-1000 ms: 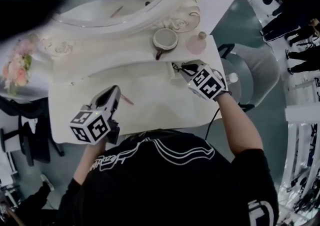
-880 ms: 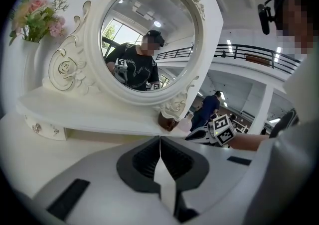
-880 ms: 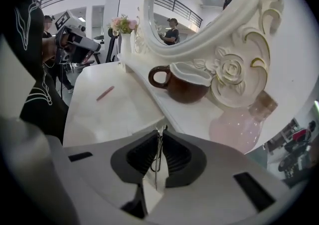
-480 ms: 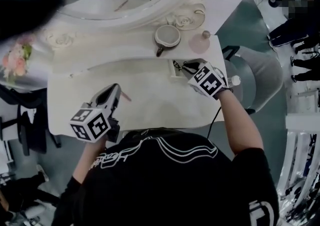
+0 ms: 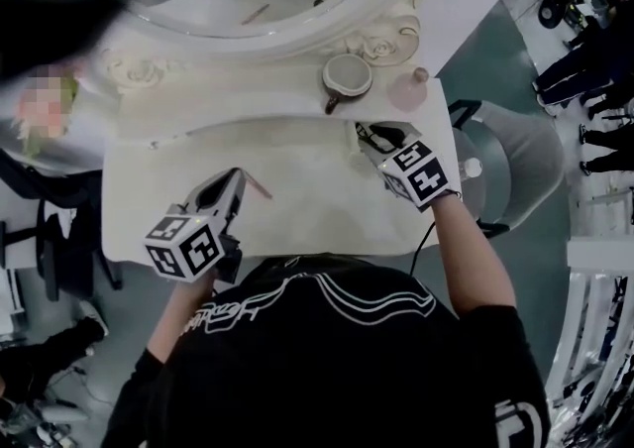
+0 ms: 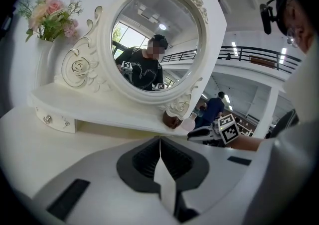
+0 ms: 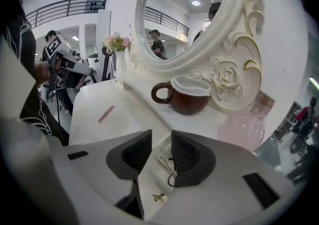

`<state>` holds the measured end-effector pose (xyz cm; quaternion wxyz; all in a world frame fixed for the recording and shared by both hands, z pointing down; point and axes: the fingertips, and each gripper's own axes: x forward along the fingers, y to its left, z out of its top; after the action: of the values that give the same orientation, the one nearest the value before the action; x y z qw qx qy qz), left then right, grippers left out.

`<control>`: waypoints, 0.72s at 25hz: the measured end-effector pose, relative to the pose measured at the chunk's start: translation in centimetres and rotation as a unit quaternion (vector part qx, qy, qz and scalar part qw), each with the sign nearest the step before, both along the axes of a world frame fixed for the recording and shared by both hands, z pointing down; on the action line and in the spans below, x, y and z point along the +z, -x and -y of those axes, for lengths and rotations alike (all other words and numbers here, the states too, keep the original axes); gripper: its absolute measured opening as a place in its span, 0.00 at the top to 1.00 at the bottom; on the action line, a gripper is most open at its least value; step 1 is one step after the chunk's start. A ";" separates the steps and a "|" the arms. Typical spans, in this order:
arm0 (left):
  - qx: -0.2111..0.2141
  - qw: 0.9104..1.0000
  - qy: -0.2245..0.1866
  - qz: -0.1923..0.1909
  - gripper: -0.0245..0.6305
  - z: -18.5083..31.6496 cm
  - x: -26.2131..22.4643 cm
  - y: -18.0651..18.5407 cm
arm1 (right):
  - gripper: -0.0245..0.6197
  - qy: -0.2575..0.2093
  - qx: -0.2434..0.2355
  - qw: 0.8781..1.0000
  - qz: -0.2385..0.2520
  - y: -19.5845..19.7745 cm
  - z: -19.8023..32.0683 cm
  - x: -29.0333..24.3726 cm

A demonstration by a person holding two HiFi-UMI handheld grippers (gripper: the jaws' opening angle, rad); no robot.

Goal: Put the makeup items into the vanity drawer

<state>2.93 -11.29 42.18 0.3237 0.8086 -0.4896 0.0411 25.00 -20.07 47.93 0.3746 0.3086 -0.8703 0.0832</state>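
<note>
One pink pencil lies on the tabletop, just beside the left gripper, whose jaws are closed and empty. Right gripper hangs over the open drawer, jaws opening, nothing held between them.

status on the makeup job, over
left gripper shut, empty. right gripper opening over drawer, nothing gripped. pink pencil on tabletop, unstowed. nothing in the way.

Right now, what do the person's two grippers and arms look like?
The left gripper and right gripper are light grey wedge-shaped shells with dark ribbed pads. Each carries a cube of black-and-white square markers. A thin black cable trails from the right one, whose jaws are opening with nothing held between them. The person wears a black short-sleeved top with white line print.
</note>
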 end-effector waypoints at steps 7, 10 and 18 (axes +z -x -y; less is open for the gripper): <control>-0.004 1.000 0.007 -0.004 0.93 -1.0 -0.3 3.3 | 0.77 0.009 -0.013 0.999 0.033 6.1 -2.6 -1.1; -0.008 1.000 0.009 -0.003 0.93 -1.6 -0.6 5.3 | 0.77 0.023 -0.027 0.999 0.038 9.5 -4.1 -0.5; -0.030 0.999 0.014 -0.001 0.93 -3.4 -0.3 11.6 | 0.77 0.059 -0.059 0.996 0.032 17.1 -7.6 2.1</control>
<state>-8.66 -7.90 41.90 0.3367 0.7889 -0.5127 0.0376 7.91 -12.50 50.04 0.3683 0.2316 -0.8921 0.1220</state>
